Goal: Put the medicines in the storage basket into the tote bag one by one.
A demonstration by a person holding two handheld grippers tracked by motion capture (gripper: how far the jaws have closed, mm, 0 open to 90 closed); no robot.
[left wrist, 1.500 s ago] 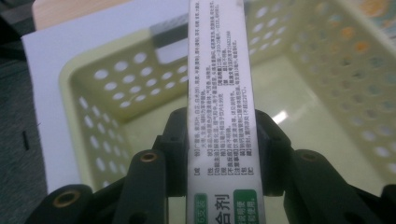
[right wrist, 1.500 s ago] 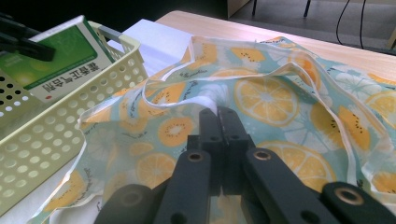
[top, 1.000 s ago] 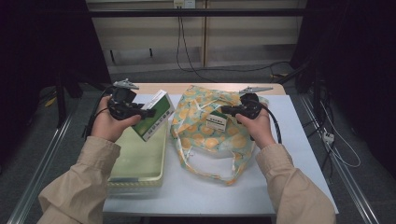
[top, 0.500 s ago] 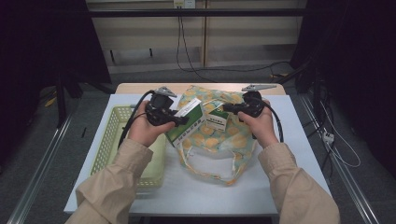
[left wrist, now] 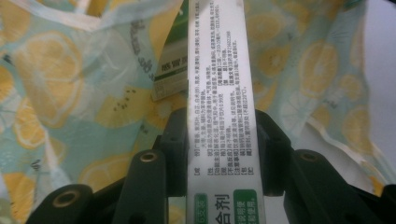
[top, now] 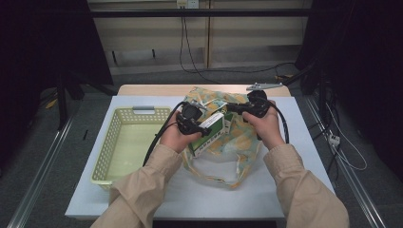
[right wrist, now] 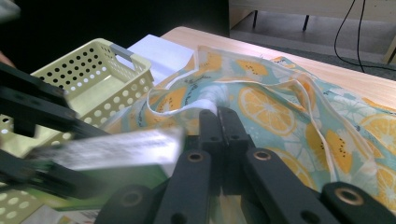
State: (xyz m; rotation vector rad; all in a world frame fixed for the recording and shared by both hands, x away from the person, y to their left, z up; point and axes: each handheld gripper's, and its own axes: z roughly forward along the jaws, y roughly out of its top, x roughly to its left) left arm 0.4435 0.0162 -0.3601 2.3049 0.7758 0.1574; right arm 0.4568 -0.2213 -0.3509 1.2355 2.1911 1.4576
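Note:
A green and white box with small print on its white face is clamped between the jaws of my left gripper. It hangs tilted over the mouth of a lemon-patterned cloth bag lying on the table. My right gripper is shut on the bag's white-trimmed rim and holds it up at the far side. From the right gripper view, the box appears blurred at the lower left, just in front of the bag.
A pale yellow perforated basket stands left of the bag on a white sheet that covers the wooden table. Cables trail from both grippers. Metal rails run along the floor on both sides.
My left gripper carried the box from above the basket rightward and down to the bag's mouth. The right gripper stayed on the bag's rim.

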